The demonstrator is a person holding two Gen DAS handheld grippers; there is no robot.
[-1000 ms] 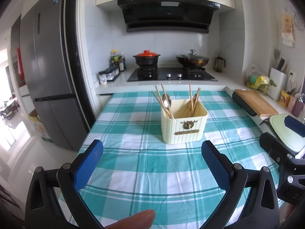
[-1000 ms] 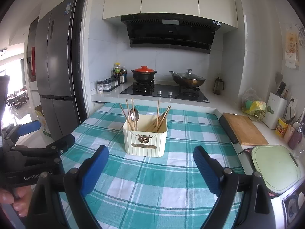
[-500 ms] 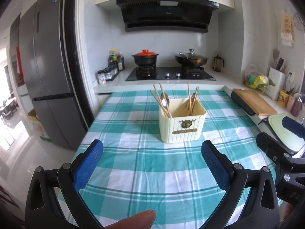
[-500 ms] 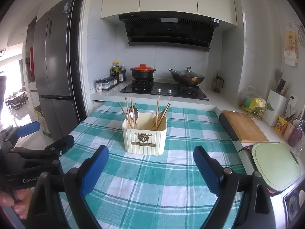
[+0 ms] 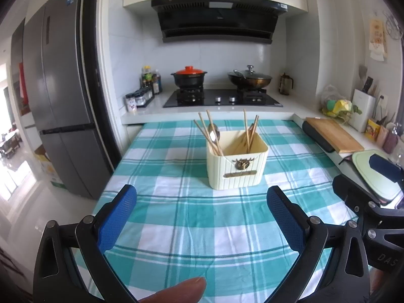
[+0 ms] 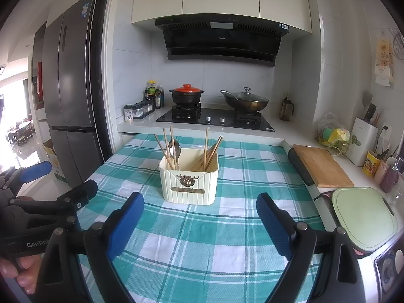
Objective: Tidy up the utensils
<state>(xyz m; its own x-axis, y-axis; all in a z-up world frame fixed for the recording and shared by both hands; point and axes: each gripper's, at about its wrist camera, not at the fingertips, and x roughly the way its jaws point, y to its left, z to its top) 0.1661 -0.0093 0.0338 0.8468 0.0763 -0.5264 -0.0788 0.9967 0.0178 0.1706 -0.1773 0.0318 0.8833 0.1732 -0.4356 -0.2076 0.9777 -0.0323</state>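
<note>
A cream ribbed utensil box (image 5: pixel 237 166) (image 6: pixel 189 181) stands in the middle of the teal checked tablecloth (image 5: pixel 192 217) (image 6: pixel 202 240). Several wooden chopsticks (image 5: pixel 207 133) (image 6: pixel 166 149) and a metal spoon (image 5: pixel 214 132) (image 6: pixel 174 149) stand upright inside it. My left gripper (image 5: pixel 202 202) is open, short of the box, with nothing between its blue pads. My right gripper (image 6: pixel 199 205) is also open and holds nothing, just in front of the box. Each gripper shows at the edge of the other's view.
Behind the table runs a counter with a hob (image 5: pixel 222 98), a red-lidded pot (image 5: pixel 188 77) and a wok (image 5: pixel 250 79). A grey fridge (image 5: pixel 63 101) stands left. A wooden board (image 6: pixel 320 166) and green board (image 6: pixel 361 217) lie right. A fingertip (image 5: pixel 176 290) shows at the bottom.
</note>
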